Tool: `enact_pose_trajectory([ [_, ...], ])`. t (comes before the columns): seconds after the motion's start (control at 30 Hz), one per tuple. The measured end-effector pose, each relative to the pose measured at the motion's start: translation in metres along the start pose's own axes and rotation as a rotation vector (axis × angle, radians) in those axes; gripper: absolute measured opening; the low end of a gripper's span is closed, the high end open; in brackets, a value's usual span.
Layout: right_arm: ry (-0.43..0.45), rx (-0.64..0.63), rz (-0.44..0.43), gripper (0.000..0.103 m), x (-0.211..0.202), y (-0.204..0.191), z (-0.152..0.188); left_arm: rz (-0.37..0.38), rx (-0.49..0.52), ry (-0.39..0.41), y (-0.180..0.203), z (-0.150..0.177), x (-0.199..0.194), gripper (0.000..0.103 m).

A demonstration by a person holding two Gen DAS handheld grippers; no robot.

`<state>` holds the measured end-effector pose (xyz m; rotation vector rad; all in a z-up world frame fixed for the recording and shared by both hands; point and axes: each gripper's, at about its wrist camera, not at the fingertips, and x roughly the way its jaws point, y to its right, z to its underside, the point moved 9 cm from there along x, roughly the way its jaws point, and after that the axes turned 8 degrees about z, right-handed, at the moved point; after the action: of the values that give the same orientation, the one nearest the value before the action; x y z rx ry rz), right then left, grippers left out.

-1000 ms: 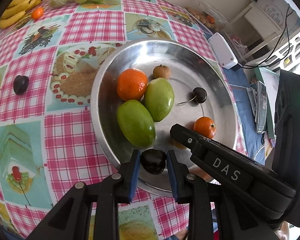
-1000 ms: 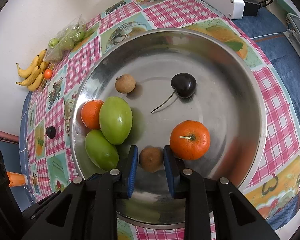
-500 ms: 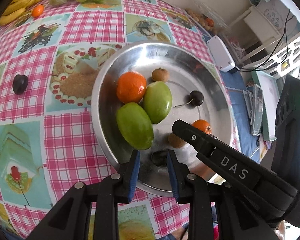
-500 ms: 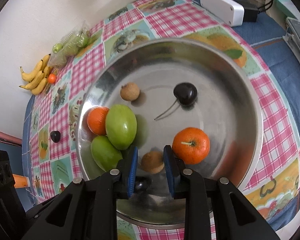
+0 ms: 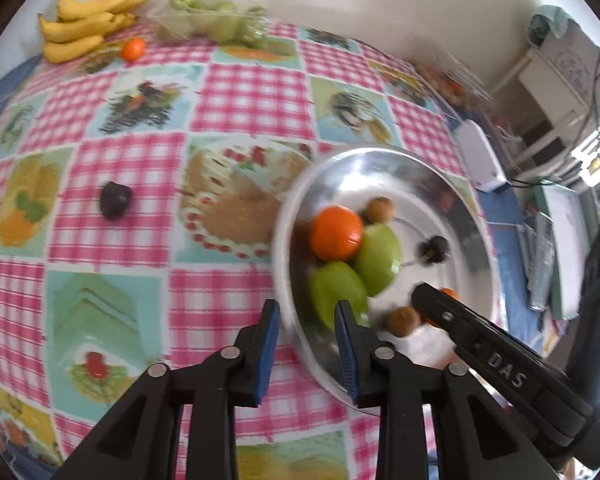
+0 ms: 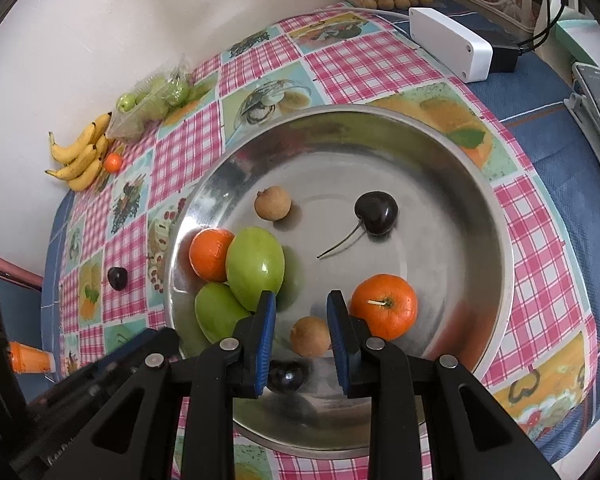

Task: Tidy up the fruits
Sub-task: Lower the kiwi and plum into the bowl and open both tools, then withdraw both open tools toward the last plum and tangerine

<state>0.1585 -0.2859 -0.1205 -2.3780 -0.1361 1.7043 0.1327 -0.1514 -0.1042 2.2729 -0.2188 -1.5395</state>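
In the steel tray [image 6: 496,240] lie the gathered fruits: two smooth green fruits [image 6: 256,266] lean together at its left side with a bright orange [image 6: 210,254] tucked against them, a second orange [image 6: 384,306] with a stub of stalk sits nearer the right, a glossy dark cherry [image 6: 376,213] trails a long thin stem, and a rough brown fruit [image 6: 273,203] rests apart towards the back. A second brown fruit [image 6: 310,336] shows in the gap of the right claw [image 6: 302,306], whose jaws are drawn close together; whether a pad touches it cannot be told. A dark round fruit [image 6: 286,376] lies by the near rim. The left claw [image 5: 306,316], blurred in its own view, has just been opening its jaws, and nothing is between them. On the checked worktop [image 6: 360,64] outside the tray sit another dark fruit [image 6: 117,278], bananas [image 6: 80,156], a small orange [image 6: 113,163] and a bag of green fruit [image 6: 156,96].
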Motion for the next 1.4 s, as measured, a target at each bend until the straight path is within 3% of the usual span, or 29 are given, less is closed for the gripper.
enact_pose_trajectory([
  [0.03,0.001,-0.004,0.007,0.027,0.0,0.001,0.0,-0.016,-0.005,0.006,-0.004,-0.001,-0.001,0.054],
  [0.1,0.002,-0.011,0.015,0.041,0.0,0.001,0.0,-0.051,-0.018,0.013,-0.011,-0.003,-0.002,0.068],
  [0.23,0.006,-0.029,0.008,0.051,0.0,-0.004,-0.001,-0.101,-0.024,0.022,-0.02,-0.003,-0.005,0.077],
  [0.53,0.086,-0.079,-0.007,0.055,-0.016,-0.014,-0.011,-0.149,-0.115,0.078,-0.042,-0.009,-0.014,0.083],
  [0.73,0.133,-0.096,0.083,0.056,-0.024,-0.008,-0.017,-0.178,-0.117,0.097,-0.047,-0.011,-0.017,0.096],
  [0.87,0.119,-0.095,0.116,0.077,-0.02,-0.003,-0.016,-0.205,-0.106,0.101,-0.048,-0.011,-0.017,0.103],
  [1.27,0.094,-0.121,0.14,0.085,-0.012,-0.003,-0.011,-0.249,-0.121,0.087,-0.06,-0.007,-0.014,0.103],
  [1.37,0.096,-0.13,0.149,0.099,-0.011,-0.003,-0.011,-0.27,-0.123,0.093,-0.063,-0.008,-0.016,0.103],
  [1.4,0.1,-0.135,0.154,0.099,-0.012,-0.003,-0.011,-0.275,-0.121,0.097,-0.064,-0.008,-0.016,0.103],
])
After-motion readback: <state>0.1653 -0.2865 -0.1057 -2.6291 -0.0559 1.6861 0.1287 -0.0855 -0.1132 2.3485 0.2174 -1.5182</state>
